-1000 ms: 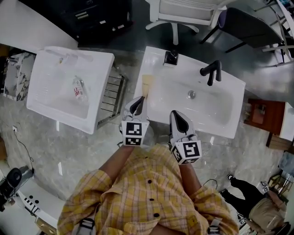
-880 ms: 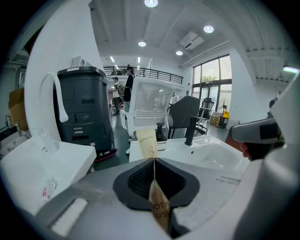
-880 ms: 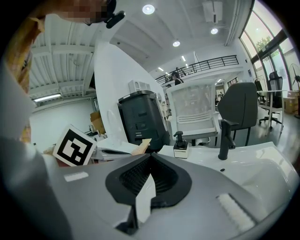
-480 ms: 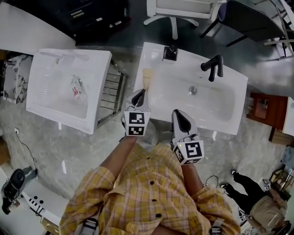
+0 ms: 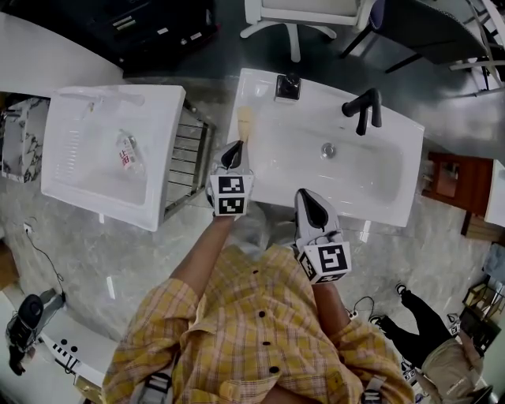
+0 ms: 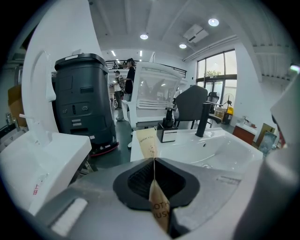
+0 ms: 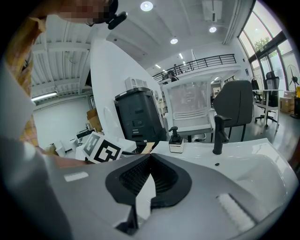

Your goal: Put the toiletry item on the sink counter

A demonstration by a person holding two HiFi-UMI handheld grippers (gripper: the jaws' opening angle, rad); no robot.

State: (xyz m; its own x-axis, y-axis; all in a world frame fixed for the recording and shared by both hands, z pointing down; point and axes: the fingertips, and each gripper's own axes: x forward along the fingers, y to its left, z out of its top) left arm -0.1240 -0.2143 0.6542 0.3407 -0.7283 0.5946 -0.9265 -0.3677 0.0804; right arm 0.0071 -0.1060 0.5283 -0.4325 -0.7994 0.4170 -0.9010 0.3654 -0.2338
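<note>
The toiletry item is a flat beige tube (image 5: pixel 245 125) (image 6: pixel 146 143) with dark print. My left gripper (image 5: pixel 232 155) (image 6: pixel 153 159) is shut on its near end, and the tube sticks out past the fingertips over the left end of the white sink counter (image 5: pixel 256 99). I cannot tell whether the tube touches the counter. My right gripper (image 5: pixel 309 207) (image 7: pixel 150 157) hangs at the counter's near edge, shut, with nothing between its jaws. The left gripper's marker cube (image 7: pixel 101 149) shows in the right gripper view.
The counter holds a basin (image 5: pixel 331 170), a black faucet (image 5: pixel 363 110) and a soap dispenser (image 5: pixel 287 85). A second white basin (image 5: pixel 79 158) with a small bottle (image 5: pixel 126 150) stands to the left, a metal rack (image 5: pixel 185 162) between them. A white chair (image 5: pixel 296 16) stands behind.
My left gripper has moved forward with the tube, further over the counter's left end. The right gripper has stayed about where it was.
</note>
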